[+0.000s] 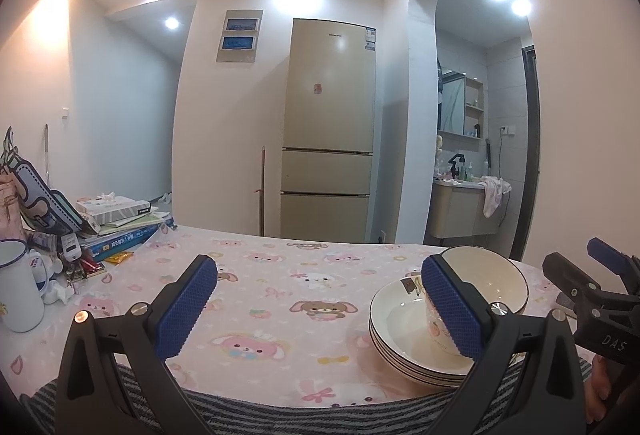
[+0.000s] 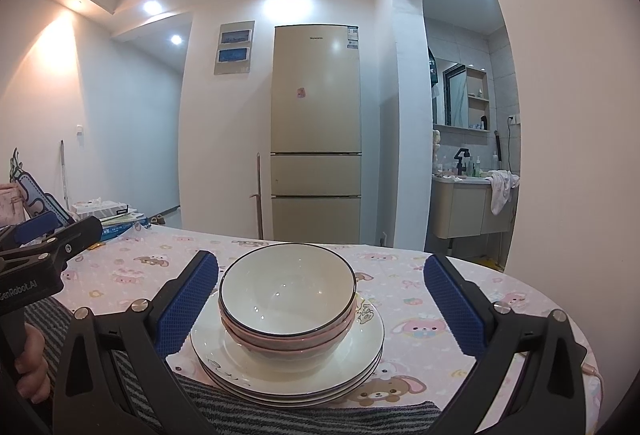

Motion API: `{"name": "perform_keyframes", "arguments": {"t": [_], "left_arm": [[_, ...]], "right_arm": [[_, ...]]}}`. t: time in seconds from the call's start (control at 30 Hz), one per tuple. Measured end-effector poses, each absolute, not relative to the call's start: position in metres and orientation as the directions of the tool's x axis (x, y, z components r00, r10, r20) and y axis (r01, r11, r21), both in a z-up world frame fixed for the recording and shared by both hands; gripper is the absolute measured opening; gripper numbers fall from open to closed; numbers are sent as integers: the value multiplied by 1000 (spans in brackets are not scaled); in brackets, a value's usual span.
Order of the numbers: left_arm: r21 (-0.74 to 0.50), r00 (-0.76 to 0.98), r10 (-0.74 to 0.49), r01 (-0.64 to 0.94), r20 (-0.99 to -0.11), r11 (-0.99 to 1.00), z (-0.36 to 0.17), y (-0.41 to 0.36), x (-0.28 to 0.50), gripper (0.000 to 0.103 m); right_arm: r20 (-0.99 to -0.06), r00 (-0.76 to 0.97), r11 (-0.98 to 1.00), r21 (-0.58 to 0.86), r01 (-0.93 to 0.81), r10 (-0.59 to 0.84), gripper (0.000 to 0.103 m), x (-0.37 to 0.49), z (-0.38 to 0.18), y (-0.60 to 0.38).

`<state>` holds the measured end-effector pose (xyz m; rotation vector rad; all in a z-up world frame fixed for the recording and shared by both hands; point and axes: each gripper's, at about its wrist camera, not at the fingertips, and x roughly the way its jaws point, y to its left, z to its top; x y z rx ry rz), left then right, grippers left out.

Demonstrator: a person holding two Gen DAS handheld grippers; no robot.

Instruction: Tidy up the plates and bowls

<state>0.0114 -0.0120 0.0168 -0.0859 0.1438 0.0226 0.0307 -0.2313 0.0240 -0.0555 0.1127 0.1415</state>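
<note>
- At the far left of the left wrist view a white enamel mug [image 1: 18, 285] stands upright on the table, mouth up; what it holds is hidden from here.
- Just behind it, a pile of books [image 1: 120, 231] lies flat with a tissue box [image 1: 116, 207] on top, long sides running toward the middle of the frame.
- The left gripper [image 1: 320, 309] has its blue pads spread wide, with only the pink cartoon tablecloth [image 1: 280, 299] showing between them.
- In the right wrist view that same gripper pokes in at the left edge, well apart from the crockery.
- Centre of the right wrist view: a stack of plates [image 2: 288, 375] lies flat and level near the table's front edge, rims up.
- Nested bowls [image 2: 287, 309] sit upright in the top plate, slightly toward its back; the top bowl, dark-rimmed, has nothing in it.
- A cartoon print on the top plate peeks out to the right of the bowls.
- The right gripper [image 2: 320, 309] is wide open, one pad just beside the bowls on the left, the other well clear on the right, gripping nothing.
- A grey striped cloth [image 2: 280, 415] runs along the bottom of the frame below the plates.
- Behind, upper centre, a tall beige fridge [image 2: 316, 131] stands closed.
</note>
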Motion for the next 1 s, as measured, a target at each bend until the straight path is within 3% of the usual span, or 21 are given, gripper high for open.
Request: {"name": "perform_keyframes", "arguments": {"t": [1.0], "left_arm": [[-86,985,29,-44,-169,995,18,-7,16,103]], "right_arm": [[-144,981,989,-44,-138,130,103,36,26,-232]]}}
